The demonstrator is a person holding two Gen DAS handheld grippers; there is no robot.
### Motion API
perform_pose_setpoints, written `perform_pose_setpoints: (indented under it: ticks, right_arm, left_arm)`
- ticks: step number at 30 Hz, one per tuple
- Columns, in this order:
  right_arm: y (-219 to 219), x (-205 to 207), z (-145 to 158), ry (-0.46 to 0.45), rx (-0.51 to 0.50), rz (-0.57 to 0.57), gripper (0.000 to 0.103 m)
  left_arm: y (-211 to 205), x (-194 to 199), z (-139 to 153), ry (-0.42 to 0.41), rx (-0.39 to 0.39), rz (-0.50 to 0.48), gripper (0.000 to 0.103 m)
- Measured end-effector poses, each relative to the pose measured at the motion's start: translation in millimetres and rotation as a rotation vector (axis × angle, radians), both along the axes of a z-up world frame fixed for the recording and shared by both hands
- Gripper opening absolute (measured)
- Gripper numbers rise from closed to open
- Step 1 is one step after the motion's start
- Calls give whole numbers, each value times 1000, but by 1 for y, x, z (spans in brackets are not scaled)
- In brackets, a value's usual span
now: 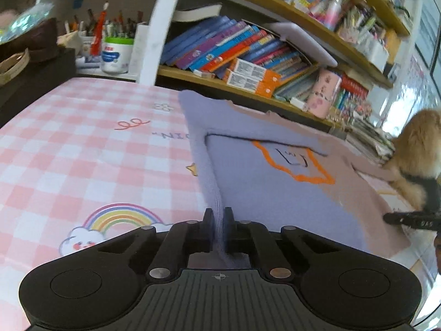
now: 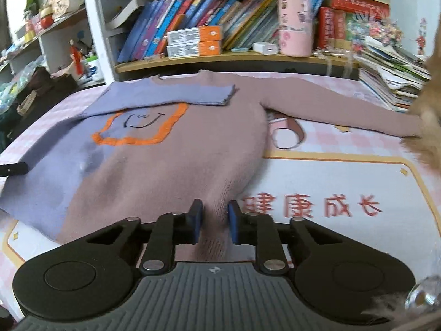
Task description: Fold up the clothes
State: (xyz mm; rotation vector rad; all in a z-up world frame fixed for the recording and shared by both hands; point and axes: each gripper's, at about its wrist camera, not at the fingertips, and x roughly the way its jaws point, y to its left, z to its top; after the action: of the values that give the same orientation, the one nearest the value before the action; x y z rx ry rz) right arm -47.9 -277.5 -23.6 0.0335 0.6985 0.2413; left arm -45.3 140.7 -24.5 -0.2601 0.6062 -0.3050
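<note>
A lilac and dusty-pink sweater (image 2: 171, 154) with an orange outlined smiley patch (image 2: 140, 127) lies flat on the pink checked table cover (image 1: 82, 143). Its lilac sleeve (image 2: 176, 93) is folded across the chest; the pink sleeve (image 2: 344, 113) stretches out to the right. My left gripper (image 1: 219, 215) is shut on the sweater's lilac edge (image 1: 212, 187), which rises into the jaws. My right gripper (image 2: 214, 215) has its blue pads (image 2: 196, 218) close on either side of the raised pink hem (image 2: 217, 207). The right gripper's tip shows in the left wrist view (image 1: 408, 219).
A bookshelf (image 2: 220, 56) packed with books and boxes runs along the table's far edge. A magazine stack (image 2: 391, 82) sits at the right. An orange furry animal (image 1: 416, 160) is on the pink sleeve's end. Pen cups (image 1: 115, 52) stand far left.
</note>
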Motion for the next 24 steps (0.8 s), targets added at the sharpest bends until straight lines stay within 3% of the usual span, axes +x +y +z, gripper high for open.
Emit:
perform_pose_setpoints:
  ticks: [4,13,19,22,23,24]
  right_arm:
    - [16,6,1,-5,-19,48,17]
    - [26,9,0,-18,-50,71,17]
    - [-4,-5,5,-11,-60,-13,16]
    - [-17,-11,6,-8,-16,-52,18]
    - [-19,-12,6,-12,-10,-70,25]
    - [-21,-13,6,-16,-3,-87,39]
  left_arm:
    - [16,-3,-2,9,-41,34,5]
    - [18,-14,-2,17,-52,45,4]
    - [12,-21,3,26,-58,6,4]
    - [8,-16,6,22,1,49,13]
    - [8,-13,7,24,11,69,28]
    - [9,-9,6,30,2,91,42]
